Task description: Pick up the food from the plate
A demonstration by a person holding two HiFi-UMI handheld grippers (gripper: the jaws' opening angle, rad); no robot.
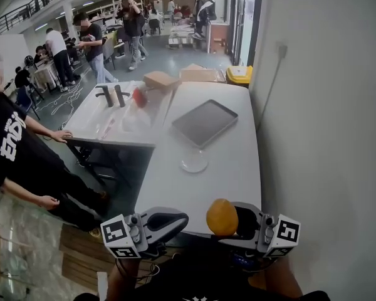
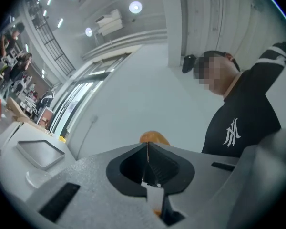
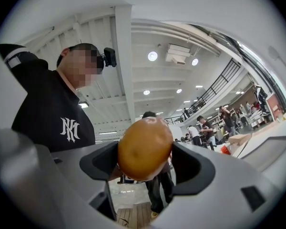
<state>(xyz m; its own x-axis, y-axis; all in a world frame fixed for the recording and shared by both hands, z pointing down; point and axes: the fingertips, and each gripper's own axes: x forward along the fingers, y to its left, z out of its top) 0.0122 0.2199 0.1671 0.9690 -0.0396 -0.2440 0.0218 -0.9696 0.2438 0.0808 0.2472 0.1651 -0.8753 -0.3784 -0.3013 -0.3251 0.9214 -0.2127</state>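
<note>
A round orange-brown piece of food (image 1: 221,216) is held up off the table, close to my body, with my right gripper (image 1: 228,223) shut on it. In the right gripper view the food (image 3: 144,148) fills the gap between the two dark jaws of that gripper (image 3: 146,160). My left gripper (image 1: 167,221) is beside it, jaws pressed together with nothing in them. The left gripper view shows that gripper (image 2: 148,150) shut, with the food (image 2: 154,137) peeking over it. A small pale plate (image 1: 193,163) lies bare on the white table (image 1: 238,168).
A dark flat tray (image 1: 204,122) lies beyond the plate. To the left stands a second table (image 1: 113,127) with dark posts, a red item and cardboard boxes (image 1: 161,79). A wall runs along the right. A person in a black shirt (image 1: 12,143) stands at the left, others farther back.
</note>
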